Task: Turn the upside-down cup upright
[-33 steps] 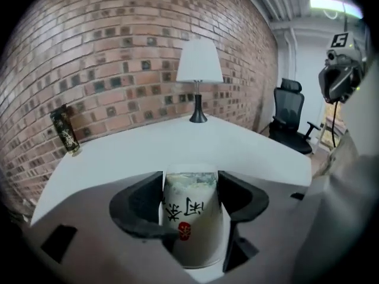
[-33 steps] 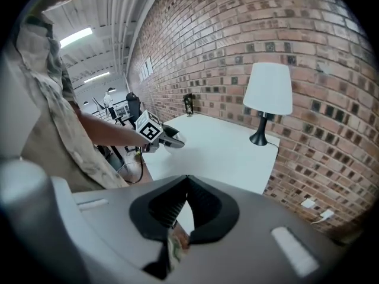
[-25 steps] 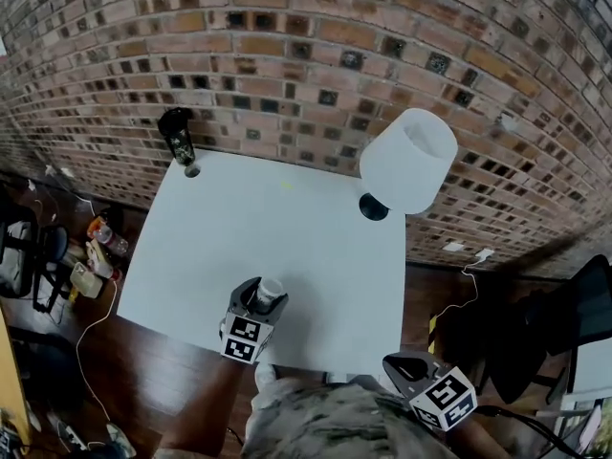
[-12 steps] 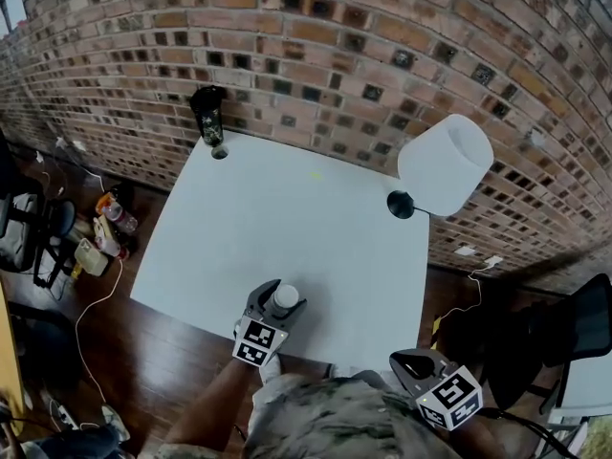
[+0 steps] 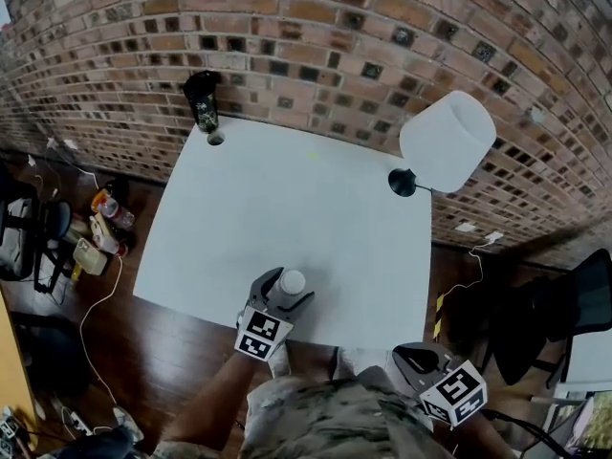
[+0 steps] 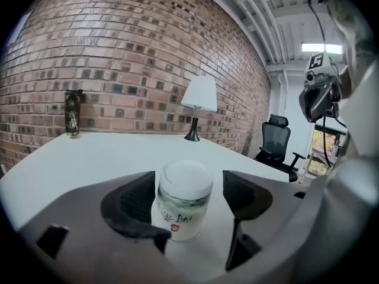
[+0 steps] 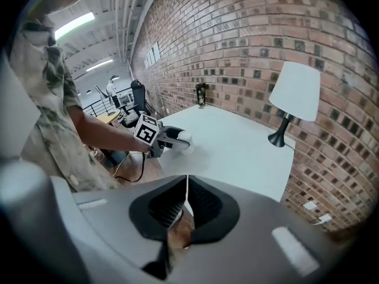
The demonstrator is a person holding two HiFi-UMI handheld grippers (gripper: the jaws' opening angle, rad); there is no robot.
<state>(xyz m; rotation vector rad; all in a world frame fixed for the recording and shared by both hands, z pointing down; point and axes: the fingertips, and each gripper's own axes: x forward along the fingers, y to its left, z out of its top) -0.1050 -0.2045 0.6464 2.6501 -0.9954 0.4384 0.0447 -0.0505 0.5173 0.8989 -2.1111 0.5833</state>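
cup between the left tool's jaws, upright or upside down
Upside down: the cup stands on the table with its closed white base facing up.

Lower centre: paper cup (image 6: pixel 180 206) stands on the white tabletop (image 6: pixel 89 152) between the left gripper (image 6: pixel 188 188) fingers (image 6: pixel 131 205), which have just been opening; right finger clear.

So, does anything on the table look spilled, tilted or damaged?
Nothing stands out. The cup stands level on the table, between the fingers of the left gripper, which have just been opening. The lamp and dark bottle stand straight. Nothing is spilled.
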